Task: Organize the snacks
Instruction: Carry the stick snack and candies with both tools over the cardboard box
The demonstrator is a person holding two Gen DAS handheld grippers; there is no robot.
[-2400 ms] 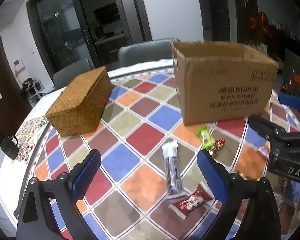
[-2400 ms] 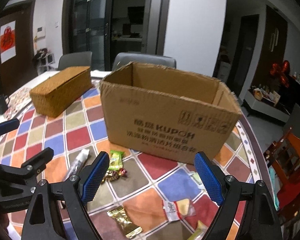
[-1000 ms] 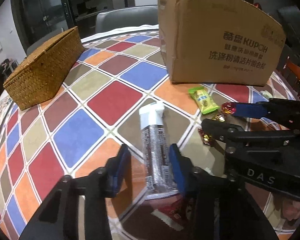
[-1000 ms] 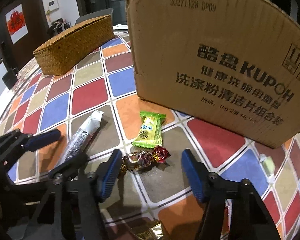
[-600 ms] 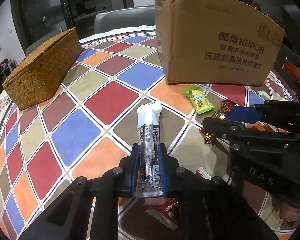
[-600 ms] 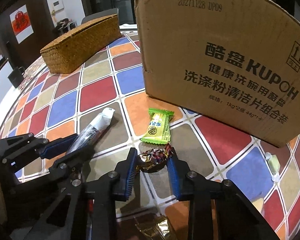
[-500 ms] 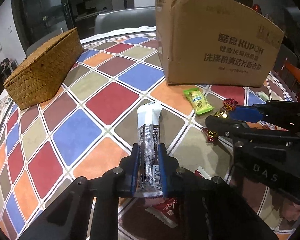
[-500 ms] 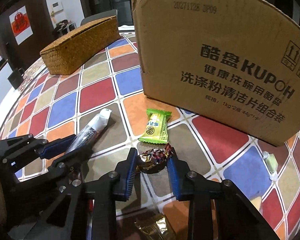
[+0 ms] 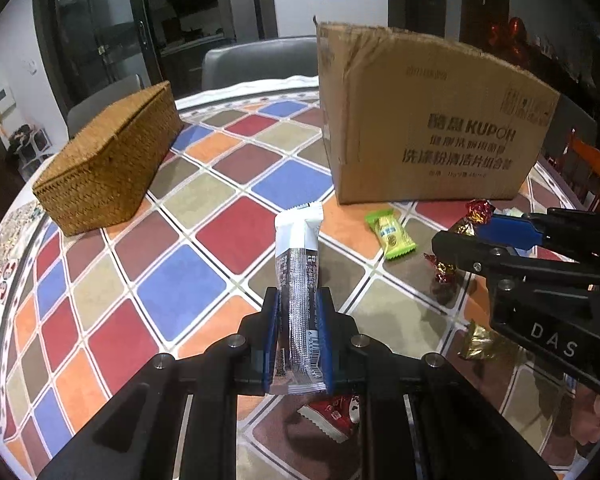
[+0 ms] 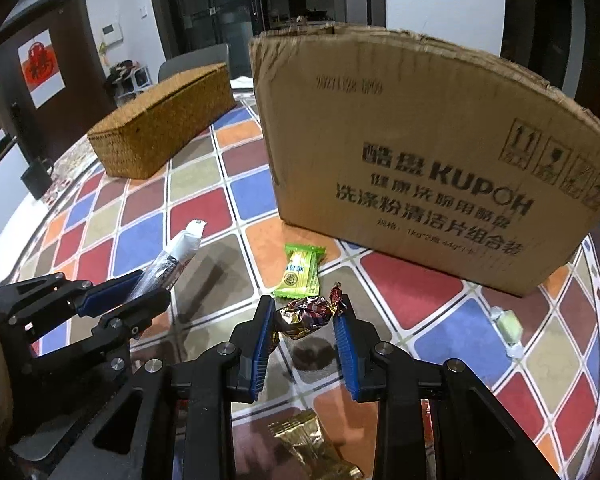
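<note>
My left gripper [image 9: 298, 340] is shut on a long silver and white snack bar [image 9: 300, 272] and holds it above the checkered table [image 9: 180, 276]. It shows in the right wrist view too [image 10: 168, 264]. My right gripper [image 10: 304, 332] is shut on a foil-wrapped candy [image 10: 306, 314], lifted off the table; the candy's red end shows in the left wrist view [image 9: 478, 210]. A tall cardboard box [image 9: 424, 128] stands just beyond, also in the right wrist view [image 10: 424, 160].
A green candy [image 10: 300, 270] lies before the box. A gold wrapper [image 10: 312, 446], a red packet [image 9: 334, 414], a small red candy [image 9: 440, 268] and a pale sweet [image 10: 506, 326] lie on the table. A wicker box [image 9: 112, 160] sits far left.
Both grippers have risen from the table with their snacks. The snack bar and the foil candy now hang clear of the surface, and the cardboard box looks closer.
</note>
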